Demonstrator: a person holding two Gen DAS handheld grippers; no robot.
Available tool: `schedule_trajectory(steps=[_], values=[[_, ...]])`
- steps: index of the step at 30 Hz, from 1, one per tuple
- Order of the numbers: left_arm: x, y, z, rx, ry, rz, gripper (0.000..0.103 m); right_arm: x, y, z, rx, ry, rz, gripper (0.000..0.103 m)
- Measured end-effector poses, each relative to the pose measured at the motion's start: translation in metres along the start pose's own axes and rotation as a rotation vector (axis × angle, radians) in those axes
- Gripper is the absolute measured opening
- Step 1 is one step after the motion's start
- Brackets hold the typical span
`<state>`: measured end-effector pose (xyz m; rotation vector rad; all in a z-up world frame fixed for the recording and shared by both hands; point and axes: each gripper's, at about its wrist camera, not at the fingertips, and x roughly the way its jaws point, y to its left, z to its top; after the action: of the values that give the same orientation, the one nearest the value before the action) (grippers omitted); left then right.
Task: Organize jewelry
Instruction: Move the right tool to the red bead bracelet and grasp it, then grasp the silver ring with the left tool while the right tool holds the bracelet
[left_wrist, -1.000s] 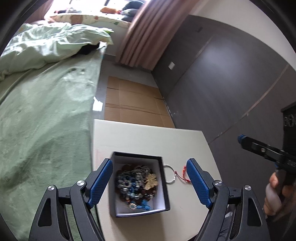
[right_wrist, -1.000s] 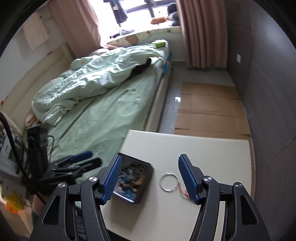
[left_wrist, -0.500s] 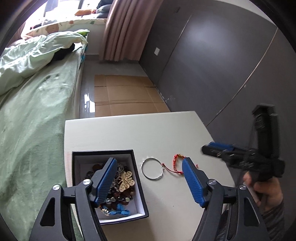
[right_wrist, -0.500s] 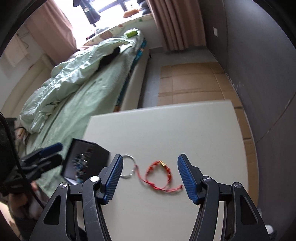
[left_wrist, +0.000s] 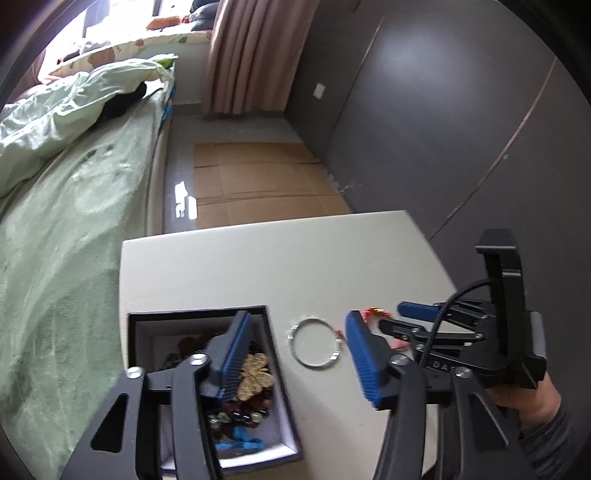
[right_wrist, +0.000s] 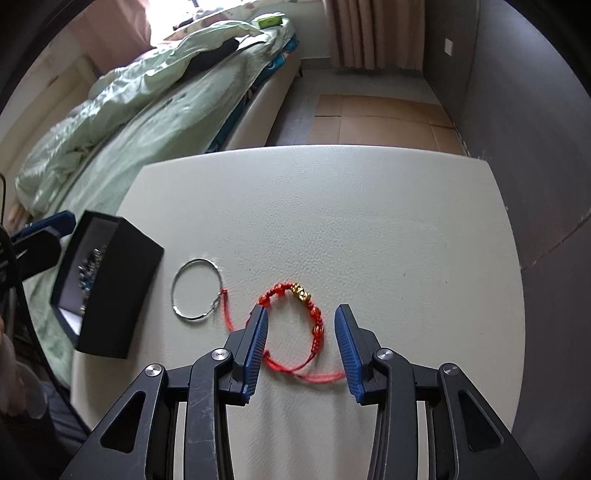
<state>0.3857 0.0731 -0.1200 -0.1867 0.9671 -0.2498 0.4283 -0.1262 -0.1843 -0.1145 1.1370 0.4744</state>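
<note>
A: What can't you make out?
B: The red bracelet (left_wrist: 373, 314) in the left wrist view; a blue finger (left_wrist: 360, 354) and the right gripper (left_wrist: 400, 315) cover most of it.
A: And the black box (right_wrist: 110, 291)?
B: Its jewelry (right_wrist: 88, 266) is too small to tell apart in the right wrist view.

The silver bangle (right_wrist: 197, 290) looks like glossy metal; the red bracelet (right_wrist: 295, 325) is braided cord. The table (right_wrist: 369, 221) has a matt, finely pebbled surface.
</note>
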Motion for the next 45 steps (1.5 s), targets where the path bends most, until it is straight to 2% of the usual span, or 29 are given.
schedule_trajectory(steps=[6, 7, 8, 9, 13, 15, 19, 23, 26, 29, 36, 37, 40, 42, 45], values=[[0.009, 0.006, 0.006, -0.007, 0.010, -0.010, 0.053, 0.013, 0.008, 0.001, -0.089, -0.001, -0.043, 0.031], [0.010, 0.004, 0.007, -0.001, 0.013, -0.011, 0.053, 0.014, 0.010, 0.001, -0.107, -0.003, -0.057, 0.027], [0.011, 0.002, 0.009, 0.008, 0.015, -0.009, 0.053, 0.014, 0.010, 0.002, -0.117, 0.001, -0.089, 0.016], [0.012, -0.003, 0.013, 0.027, 0.019, -0.006, 0.053, 0.014, 0.008, 0.002, -0.116, 0.004, -0.102, 0.010], [0.022, -0.018, 0.020, 0.071, 0.049, -0.012, 0.050, 0.009, -0.009, 0.001, -0.050, 0.023, -0.046, 0.009], [0.029, -0.027, 0.020, 0.094, 0.071, -0.004, 0.040, 0.003, -0.017, -0.002, -0.017, 0.014, -0.039, 0.009], [0.048, -0.044, 0.013, 0.135, 0.138, -0.001, 0.035, -0.013, -0.033, -0.005, 0.038, -0.022, -0.005, 0.009], [0.069, -0.052, 0.006, 0.136, 0.205, 0.017, 0.035, -0.024, -0.050, -0.006, 0.089, -0.049, 0.009, 0.009], [0.082, -0.056, 0.000, 0.123, 0.251, 0.028, 0.026, -0.032, -0.062, -0.008, 0.119, -0.069, 0.022, 0.009], [0.091, -0.061, -0.006, 0.129, 0.284, 0.050, 0.024, -0.039, -0.074, -0.011, 0.148, -0.087, 0.031, 0.009], [0.104, -0.068, -0.018, 0.169, 0.308, 0.134, 0.022, -0.049, -0.085, -0.012, 0.182, -0.119, 0.057, 0.009], [0.104, -0.069, -0.020, 0.178, 0.292, 0.141, 0.021, -0.050, -0.085, -0.012, 0.184, -0.122, 0.060, 0.009], [0.105, -0.072, -0.021, 0.204, 0.271, 0.171, 0.013, -0.053, -0.085, -0.013, 0.184, -0.132, 0.067, 0.009], [0.105, -0.074, -0.023, 0.215, 0.254, 0.185, 0.004, -0.055, -0.084, -0.015, 0.180, -0.137, 0.068, 0.009], [0.104, -0.072, -0.023, 0.210, 0.249, 0.168, 0.001, -0.056, -0.082, -0.015, 0.175, -0.137, 0.069, 0.009]])
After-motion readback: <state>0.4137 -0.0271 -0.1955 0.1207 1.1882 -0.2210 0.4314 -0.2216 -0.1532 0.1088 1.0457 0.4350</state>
